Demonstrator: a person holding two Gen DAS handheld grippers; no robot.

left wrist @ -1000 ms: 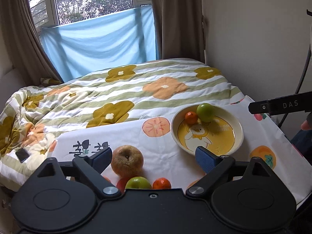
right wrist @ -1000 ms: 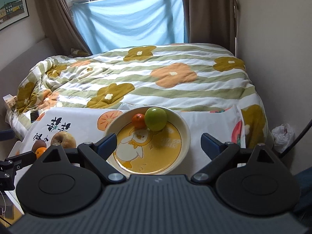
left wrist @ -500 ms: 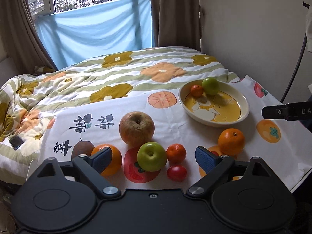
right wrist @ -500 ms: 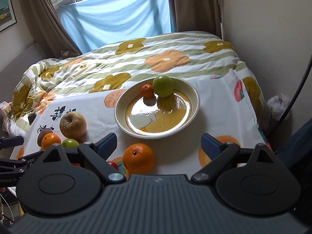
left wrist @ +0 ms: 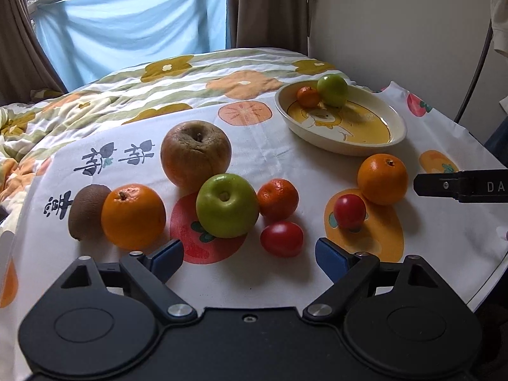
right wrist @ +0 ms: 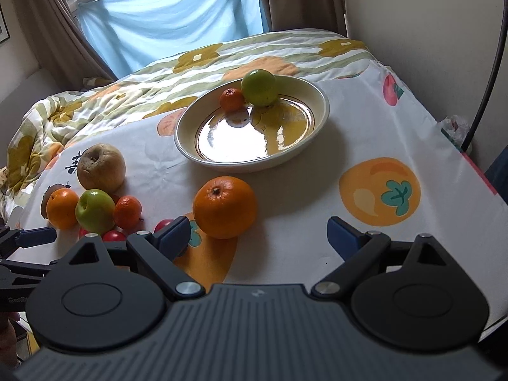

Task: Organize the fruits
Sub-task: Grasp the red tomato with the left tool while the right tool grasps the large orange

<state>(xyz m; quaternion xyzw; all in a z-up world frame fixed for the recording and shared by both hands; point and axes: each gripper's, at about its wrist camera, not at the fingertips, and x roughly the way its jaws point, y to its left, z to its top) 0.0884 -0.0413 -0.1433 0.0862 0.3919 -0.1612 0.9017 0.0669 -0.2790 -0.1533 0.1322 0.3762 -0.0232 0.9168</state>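
At the surface's left edge lie a kiwi [left wrist: 86, 211], an orange [left wrist: 133, 216], and a green apple [left wrist: 227, 209]. The left claw [left wrist: 249, 258], just narrowing, gapes empty. The right claw [right wrist: 258, 235] gapes empty beside another orange [right wrist: 224, 207]. The bowl [right wrist: 319, 117] sits toward the far edge.

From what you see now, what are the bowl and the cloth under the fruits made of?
The bowl looks like glazed ceramic: cream rim, yellow duck print, and a glossy inside that mirrors the window light. The cloth looks like thin woven fabric, matte, with printed fruits and soft creases; the exact fibre cannot be told.
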